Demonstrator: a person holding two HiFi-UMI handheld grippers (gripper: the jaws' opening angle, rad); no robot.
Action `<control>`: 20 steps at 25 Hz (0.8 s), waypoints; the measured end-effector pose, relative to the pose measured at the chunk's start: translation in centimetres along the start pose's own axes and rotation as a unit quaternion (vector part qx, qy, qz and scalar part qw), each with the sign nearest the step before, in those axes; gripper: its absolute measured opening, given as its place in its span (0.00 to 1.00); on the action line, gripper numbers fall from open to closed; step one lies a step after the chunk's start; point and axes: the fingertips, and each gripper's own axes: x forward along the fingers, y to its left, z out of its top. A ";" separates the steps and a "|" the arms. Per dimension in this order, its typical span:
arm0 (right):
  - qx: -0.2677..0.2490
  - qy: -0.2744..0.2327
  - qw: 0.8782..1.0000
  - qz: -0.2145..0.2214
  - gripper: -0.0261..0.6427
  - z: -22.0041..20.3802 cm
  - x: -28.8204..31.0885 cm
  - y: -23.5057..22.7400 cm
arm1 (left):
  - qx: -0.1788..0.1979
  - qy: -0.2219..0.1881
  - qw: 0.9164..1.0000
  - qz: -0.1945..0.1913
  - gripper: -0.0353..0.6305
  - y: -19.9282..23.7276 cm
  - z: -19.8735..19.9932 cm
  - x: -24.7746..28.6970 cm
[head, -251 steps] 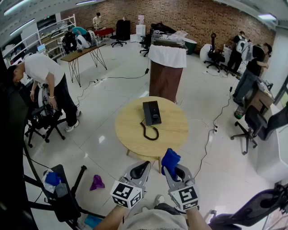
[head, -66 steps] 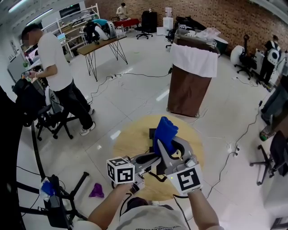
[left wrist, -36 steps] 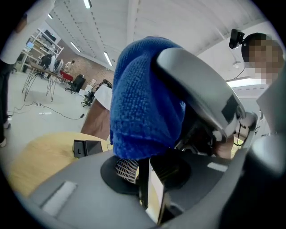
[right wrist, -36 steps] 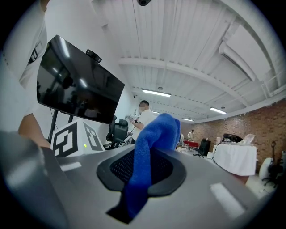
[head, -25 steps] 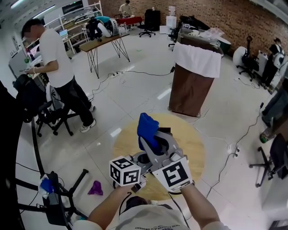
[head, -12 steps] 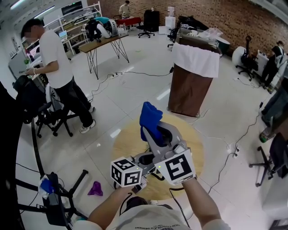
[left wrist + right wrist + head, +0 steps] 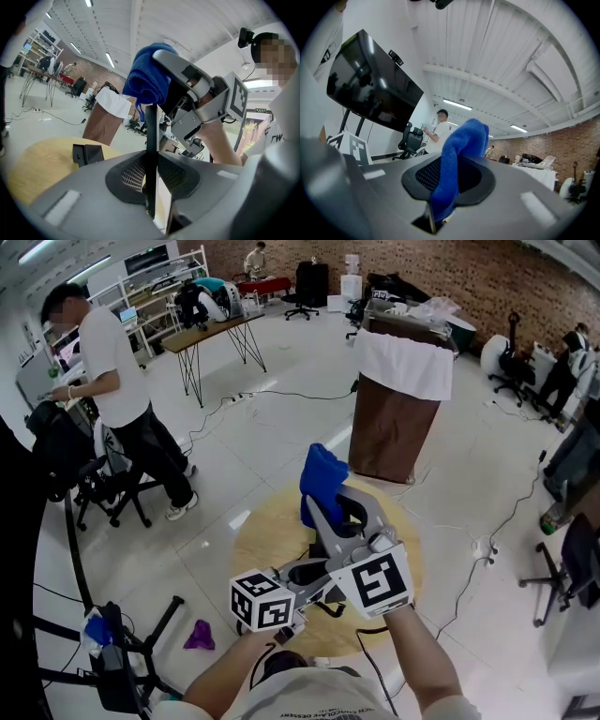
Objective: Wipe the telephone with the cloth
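Seen in left gripper view only: black phone point(image 7: 86, 153) on round wooden surface point(image 7: 37, 164). Left gripper point(image 7: 150, 178) narrow, clamped on thin dark strip point(image 7: 150, 126). Soft blue cloth point(image 7: 457, 150) pinched in right gripper point(image 7: 445, 187).

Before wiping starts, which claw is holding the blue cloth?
The right claw, clamped on the blue cloth; the left claw pinches only a thin dark strip, no cloth.

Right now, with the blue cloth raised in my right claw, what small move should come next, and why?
Probably slide the right claw down, so the blue cloth rubs along the thin dark piece. The left claw grips that piece upright, and in the left gripper view the cloth seems to sit only at its top end.
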 end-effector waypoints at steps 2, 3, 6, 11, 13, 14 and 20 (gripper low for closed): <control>0.002 0.000 1.000 -0.007 0.13 -0.1 -0.3 -0.4 | -0.002 -0.001 1.000 -0.002 0.15 0.0 0.0 -0.1; 0.002 0.000 1.000 -0.010 0.13 -0.2 -0.4 -0.7 | -0.002 -0.002 1.000 -0.003 0.15 -0.1 -0.1 -0.1; 0.005 0.002 1.000 -0.020 0.13 -0.3 -0.9 -1.4 | -0.003 -0.003 1.000 -0.005 0.15 -0.2 -0.1 -0.2; 0.010 0.005 0.999 -0.039 0.13 -0.8 -1.5 -2.8 | -0.009 -0.010 1.000 -0.006 0.15 -0.1 0.1 -0.5; 0.012 0.007 0.999 -0.045 0.13 -1.1 -1.8 -3.1 | -0.010 -0.014 1.000 -0.006 0.15 0.0 0.1 -0.8; 0.014 0.008 0.999 -0.048 0.13 -1.2 -1.9 -3.2 | -0.011 -0.016 1.000 -0.006 0.15 0.0 0.0 -0.9; 0.014 0.007 0.998 -0.062 0.13 -1.9 -2.7 -4.8 | -0.013 -0.026 1.000 -0.005 0.15 0.0 0.7 -1.0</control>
